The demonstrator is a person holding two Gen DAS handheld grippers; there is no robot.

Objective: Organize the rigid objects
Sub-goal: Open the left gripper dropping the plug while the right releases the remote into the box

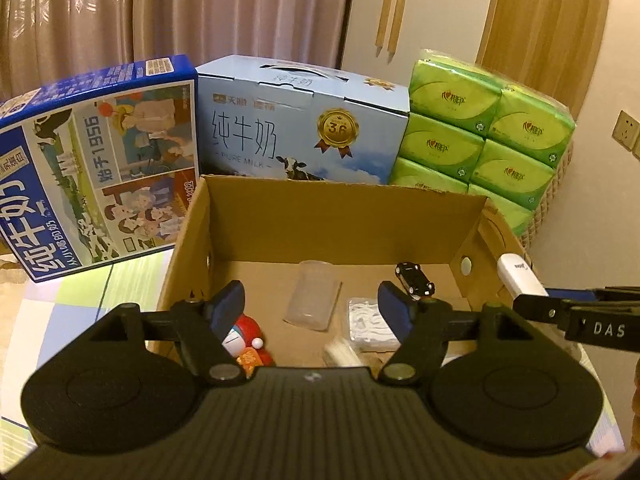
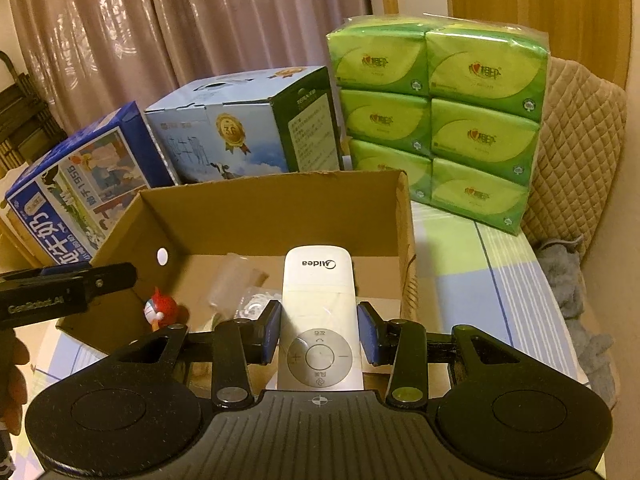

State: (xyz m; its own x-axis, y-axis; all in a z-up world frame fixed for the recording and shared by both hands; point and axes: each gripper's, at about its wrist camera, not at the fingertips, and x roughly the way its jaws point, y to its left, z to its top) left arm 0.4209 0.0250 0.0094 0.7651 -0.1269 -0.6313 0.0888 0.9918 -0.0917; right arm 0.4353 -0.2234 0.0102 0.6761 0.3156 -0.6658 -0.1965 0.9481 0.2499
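Observation:
An open cardboard box (image 1: 340,216) (image 2: 280,208) stands in front of me. Inside lie a clear plastic cup (image 1: 314,294), a black toy car (image 1: 414,278), a white packet (image 1: 366,320) and a red-and-white toy figure (image 1: 244,338) (image 2: 160,310). My left gripper (image 1: 312,310) is open and empty above the box's near edge. My right gripper (image 2: 320,334) is shut on a white Midea remote (image 2: 318,320), held over the box's right part. The remote's tip also shows in the left wrist view (image 1: 520,276).
Behind the box stand a dark blue milk carton (image 1: 96,172), a light blue milk carton (image 1: 304,128) and a green tissue multipack (image 1: 480,136) (image 2: 440,116). A checked cloth (image 2: 500,280) covers the surface. A grey cloth (image 2: 572,280) lies at the right, curtains behind.

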